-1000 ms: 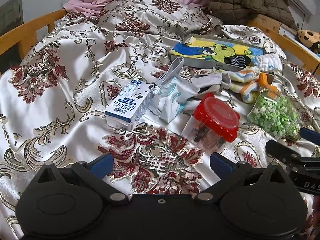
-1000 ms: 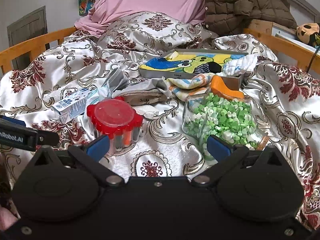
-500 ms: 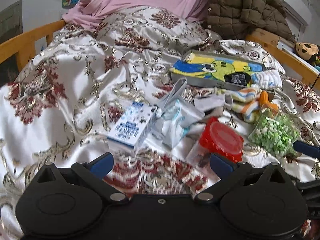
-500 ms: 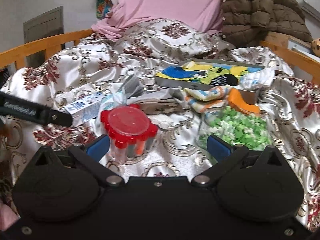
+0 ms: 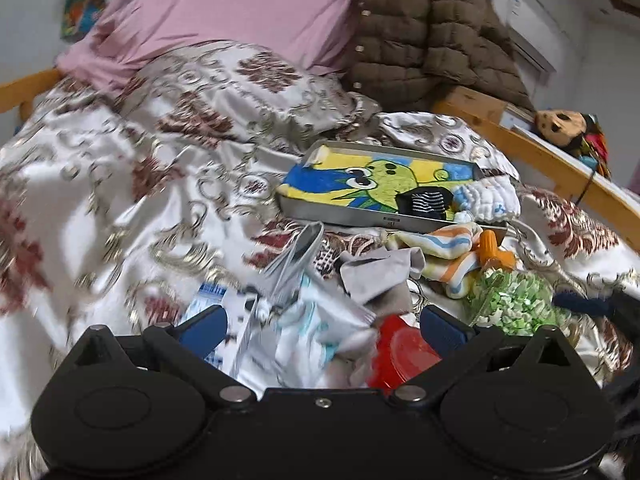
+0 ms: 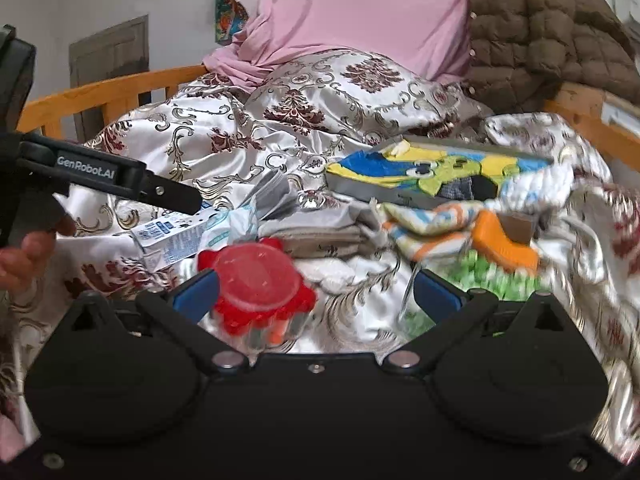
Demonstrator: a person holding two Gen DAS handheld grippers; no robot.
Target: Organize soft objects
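On the satin bedspread [image 5: 120, 208], a cluster of items lies ahead of both grippers. The left gripper [image 5: 320, 326] has its jaws spread wide and holds nothing; under it lie a crumpled white-and-teal pouch [image 5: 304, 332] and a blue-and-white carton [image 6: 172, 236], both motion-blurred. The right gripper [image 6: 316, 292] is likewise released and empty, with the red-lidded jar [image 6: 256, 280] partly between its fingertips but not clamped. A jar of green pieces with an orange cap [image 5: 512, 304] lies to the right. The soft items sit in the middle: a grey cloth [image 5: 376, 272] touches a striped orange-and-blue sock [image 5: 444, 252]. Behind them a metal tray [image 5: 344, 216] carries a cartoon-print cloth [image 5: 372, 184], a black striped sock [image 5: 424, 202] and a white cloth [image 5: 488, 200] at its right end, which probably overhangs the rim; blur prevents confirmation.
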